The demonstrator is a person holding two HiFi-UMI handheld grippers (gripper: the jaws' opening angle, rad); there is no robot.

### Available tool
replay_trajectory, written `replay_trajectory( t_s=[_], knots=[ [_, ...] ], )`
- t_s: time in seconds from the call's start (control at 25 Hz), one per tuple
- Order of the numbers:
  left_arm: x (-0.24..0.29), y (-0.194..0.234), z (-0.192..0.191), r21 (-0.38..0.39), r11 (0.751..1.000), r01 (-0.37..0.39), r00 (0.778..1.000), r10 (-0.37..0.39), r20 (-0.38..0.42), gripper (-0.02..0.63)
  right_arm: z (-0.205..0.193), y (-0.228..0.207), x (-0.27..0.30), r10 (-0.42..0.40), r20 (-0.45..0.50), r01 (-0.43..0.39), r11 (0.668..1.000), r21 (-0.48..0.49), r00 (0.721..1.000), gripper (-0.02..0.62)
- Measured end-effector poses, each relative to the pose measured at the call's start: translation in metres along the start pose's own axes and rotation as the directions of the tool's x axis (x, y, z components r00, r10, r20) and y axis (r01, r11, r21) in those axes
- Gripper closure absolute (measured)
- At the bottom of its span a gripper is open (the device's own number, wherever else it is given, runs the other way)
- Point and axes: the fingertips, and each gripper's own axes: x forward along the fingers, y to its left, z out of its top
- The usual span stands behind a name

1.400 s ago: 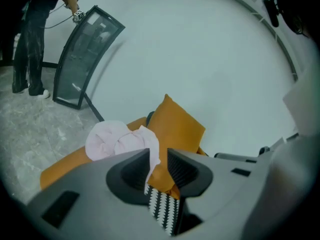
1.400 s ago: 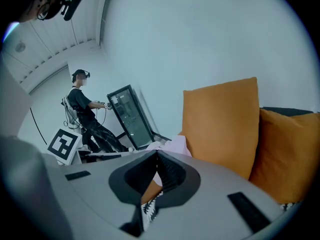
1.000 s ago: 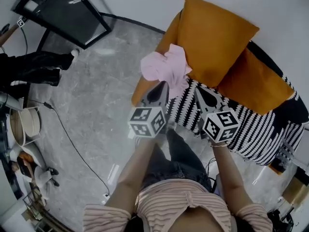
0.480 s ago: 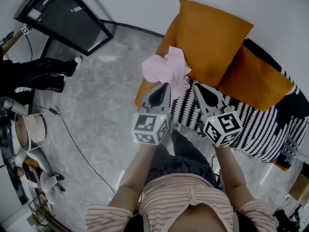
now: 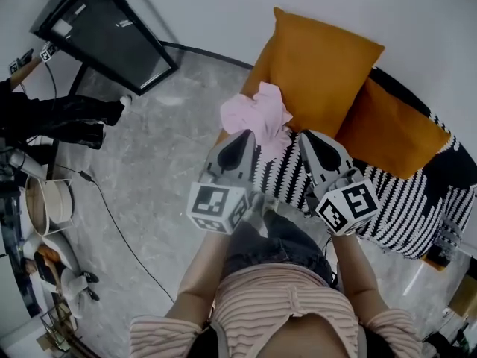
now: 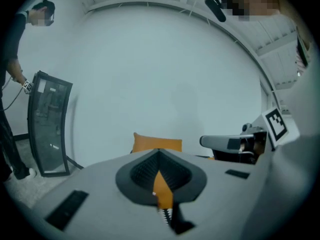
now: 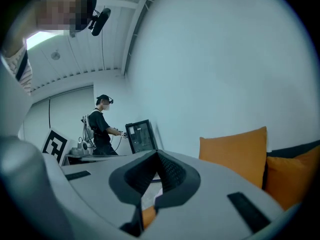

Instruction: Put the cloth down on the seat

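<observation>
The pink cloth [image 5: 257, 112] is lying crumpled on the striped seat [image 5: 387, 200], touching the orange cushion [image 5: 320, 66], while the left gripper [image 5: 244, 136] and right gripper [image 5: 308, 136] are hovering nearby, jaws pressing together, gripping nothing.

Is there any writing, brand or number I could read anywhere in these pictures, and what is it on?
No words or numbers can be read.
On the left marker cube and the right marker cube: black-and-white square patterns only, no letters.
On the dark glass-fronted cabinet: white stickers, too small to read.
</observation>
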Motion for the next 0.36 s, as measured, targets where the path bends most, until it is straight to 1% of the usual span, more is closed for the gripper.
replay_trajectory(
  t_s=[0.36],
  knots=[
    [0.002,-0.018,0.018,0.005,1.0,0.002,0.999,-0.002,0.04,0.594,0.033,-0.003,-0.013,0.026,0.076,-0.022,0.999,-0.047,0.997,0.588]
  ],
)
